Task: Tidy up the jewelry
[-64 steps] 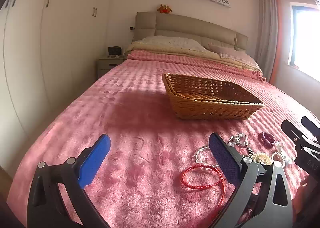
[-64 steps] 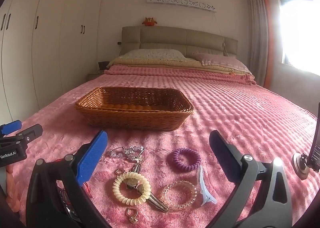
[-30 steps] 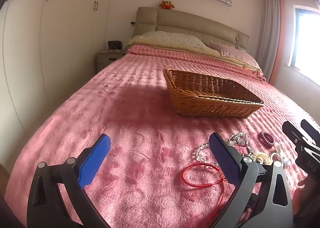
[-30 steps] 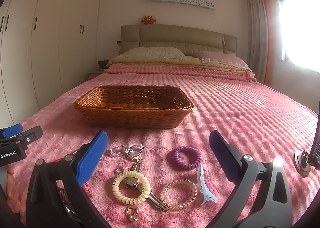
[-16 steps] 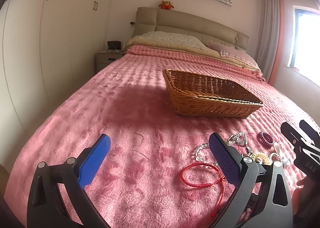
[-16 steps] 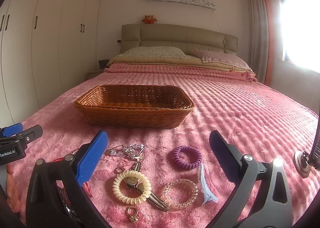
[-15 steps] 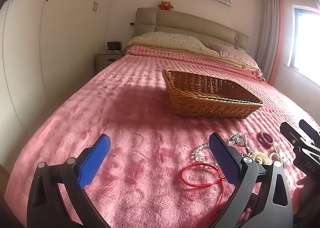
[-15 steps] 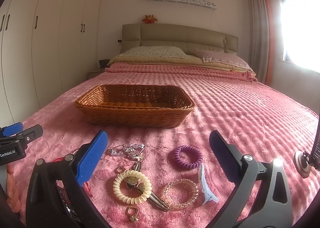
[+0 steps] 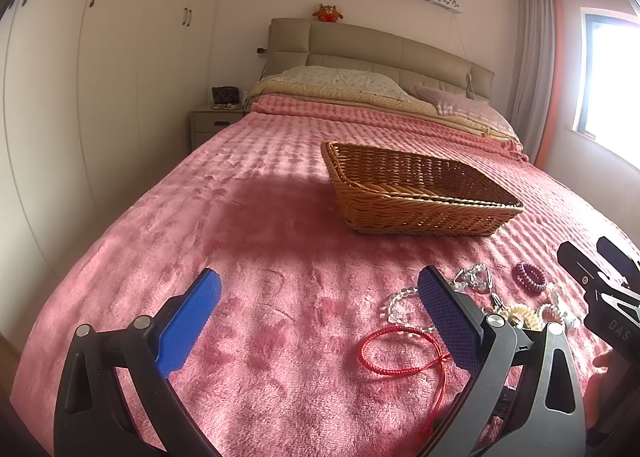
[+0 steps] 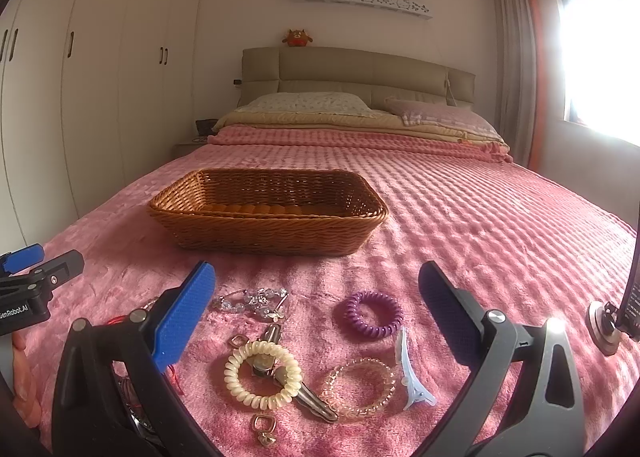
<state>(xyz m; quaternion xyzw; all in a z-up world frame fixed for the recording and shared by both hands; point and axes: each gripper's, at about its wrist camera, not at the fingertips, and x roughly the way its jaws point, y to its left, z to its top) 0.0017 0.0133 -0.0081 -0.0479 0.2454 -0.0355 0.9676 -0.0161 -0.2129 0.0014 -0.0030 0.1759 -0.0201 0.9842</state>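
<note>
A brown wicker basket [image 9: 420, 193] [image 10: 268, 213] stands on the pink blanket. Jewelry lies in front of it: a red cord bracelet [image 9: 400, 351], a clear bead bracelet [image 9: 394, 305], a crystal bracelet [image 10: 252, 303], a purple coil tie [image 10: 374, 315] [image 9: 530, 277], a cream coil tie [image 10: 262, 379], a clear pink coil tie [image 10: 360, 385], a light blue clip [image 10: 412, 377], a metal clip [image 10: 312, 401] and a small gold charm [image 10: 264, 427]. My left gripper [image 9: 320, 313] is open and empty, left of the pile. My right gripper [image 10: 316, 305] is open and empty above the pile.
The pink blanket [image 9: 260, 237] covers the bed, with pillows [image 10: 312, 103] and a headboard at the far end. Wardrobes [image 9: 100, 97] line the left wall and a nightstand [image 9: 214, 123] stands beside the bed. A bright window [image 10: 600, 57] is at the right.
Both grippers stay open and almost still; the views shift only slightly. Nothing on the blanket has moved.
</note>
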